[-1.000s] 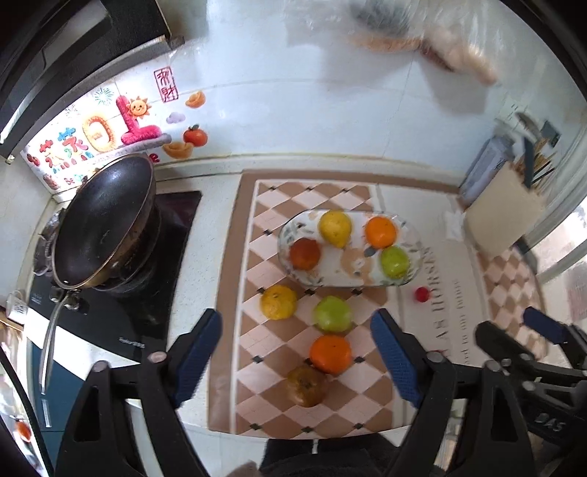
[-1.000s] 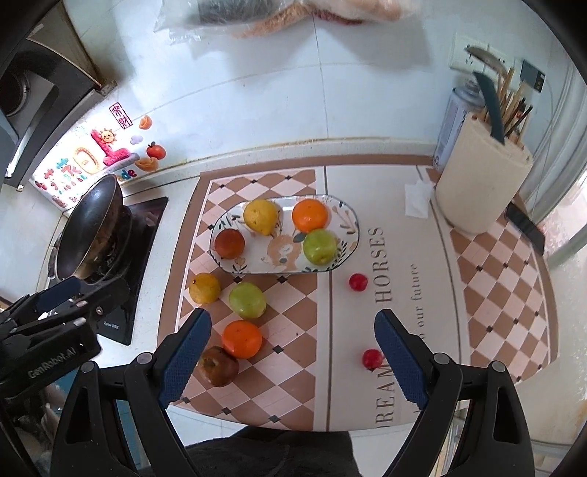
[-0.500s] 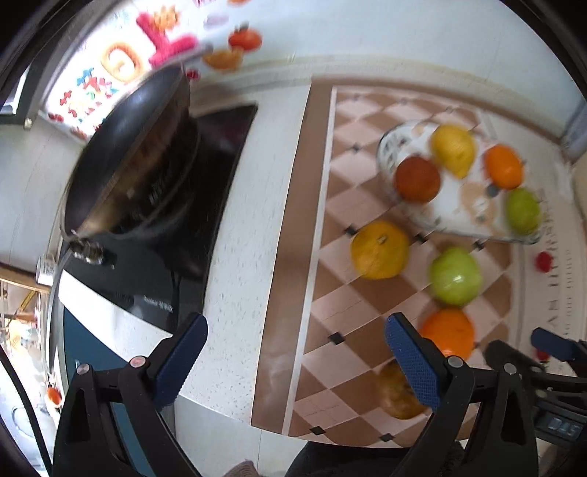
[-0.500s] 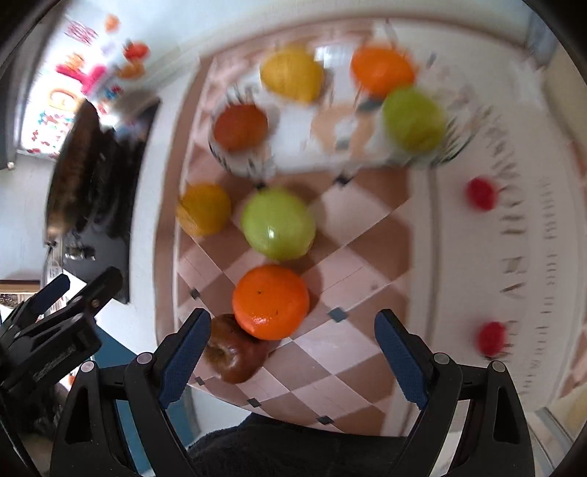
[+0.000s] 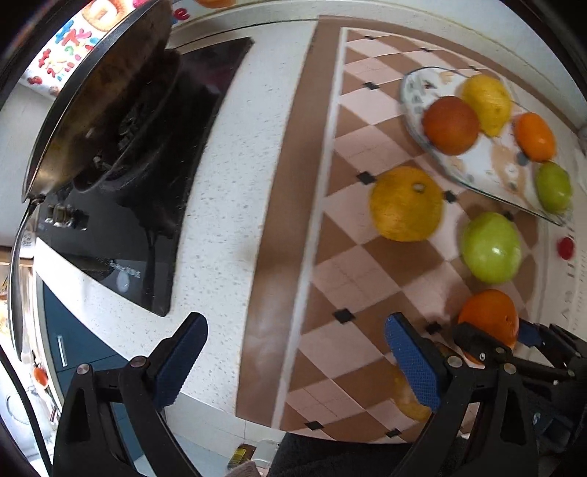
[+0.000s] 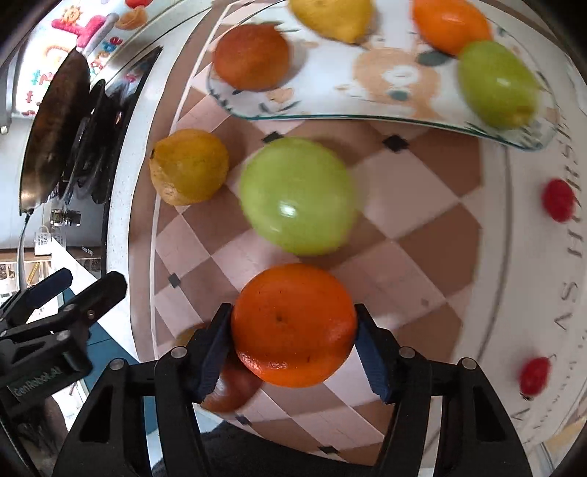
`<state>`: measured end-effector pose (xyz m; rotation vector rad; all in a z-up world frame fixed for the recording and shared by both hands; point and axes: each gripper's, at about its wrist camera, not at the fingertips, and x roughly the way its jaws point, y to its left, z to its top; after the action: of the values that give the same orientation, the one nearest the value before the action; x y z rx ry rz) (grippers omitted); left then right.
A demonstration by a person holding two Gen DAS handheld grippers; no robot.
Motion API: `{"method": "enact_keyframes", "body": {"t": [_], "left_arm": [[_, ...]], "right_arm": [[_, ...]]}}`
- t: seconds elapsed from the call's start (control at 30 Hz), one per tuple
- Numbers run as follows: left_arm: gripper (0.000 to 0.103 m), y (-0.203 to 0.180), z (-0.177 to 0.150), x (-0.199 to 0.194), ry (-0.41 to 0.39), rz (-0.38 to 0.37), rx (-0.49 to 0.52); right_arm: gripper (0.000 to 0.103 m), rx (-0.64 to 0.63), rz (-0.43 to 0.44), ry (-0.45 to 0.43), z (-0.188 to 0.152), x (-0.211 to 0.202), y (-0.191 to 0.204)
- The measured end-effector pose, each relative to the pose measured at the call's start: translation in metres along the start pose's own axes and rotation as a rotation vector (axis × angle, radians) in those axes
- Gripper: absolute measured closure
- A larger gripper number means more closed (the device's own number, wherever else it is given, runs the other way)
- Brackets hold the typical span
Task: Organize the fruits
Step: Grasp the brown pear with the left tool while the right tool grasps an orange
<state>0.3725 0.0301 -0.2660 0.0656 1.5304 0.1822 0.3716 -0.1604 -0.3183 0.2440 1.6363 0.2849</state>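
Note:
My right gripper [image 6: 293, 341] is shut on an orange [image 6: 293, 324] on the checkered mat; the orange also shows in the left wrist view [image 5: 488, 315]. A green apple [image 6: 297, 196], a yellow fruit [image 6: 189, 167] and a brown fruit [image 6: 229, 389] lie around it. The glass plate [image 6: 367, 99] beyond holds a red-brown fruit [image 6: 251, 57], a yellow fruit [image 6: 330, 14], an orange [image 6: 449, 22] and a green fruit [image 6: 495, 84]. My left gripper [image 5: 293, 361] is open and empty above the mat's left border, left of the fruits.
A black pan [image 5: 99, 95] sits on the cooktop [image 5: 146, 205] at the left. Two small red fruits [image 6: 557, 200] [image 6: 533, 374] lie on the mat at the right. The counter's front edge is close below both grippers.
My right gripper has moved down and forward and closed on the orange. My left gripper has dropped lower and shifted left, still open.

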Motion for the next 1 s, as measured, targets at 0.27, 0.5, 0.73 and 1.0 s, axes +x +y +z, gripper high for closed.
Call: {"method": "enact_keyframes", "body": {"t": [0.27,0.5,0.73,1.0], "left_arm": [[0.004,-0.041,-0.019,-0.003,0.088,-0.178,0.096],[0.004,-0.080,-0.031,0.025,0.171,-0.201,0.201],[0.038,-0.102,-0.033,0.037,0.164,-0.184,0.260],[0.038,-0.096,-0.032,0.055,0.169,-0.199,0.259]], "right_arm": [[0.037,0.063,-0.094,-0.036,-0.028,-0.030,-0.058],[0.037,0.129,-0.076,-0.028,-0.040,-0.025,-0.087],[0.036,0.130,-0.077,-0.026,-0.043,-0.023,-0.088],[0.036,0.114,-0.097,-0.008,-0.040,-0.019,-0.075]]}}
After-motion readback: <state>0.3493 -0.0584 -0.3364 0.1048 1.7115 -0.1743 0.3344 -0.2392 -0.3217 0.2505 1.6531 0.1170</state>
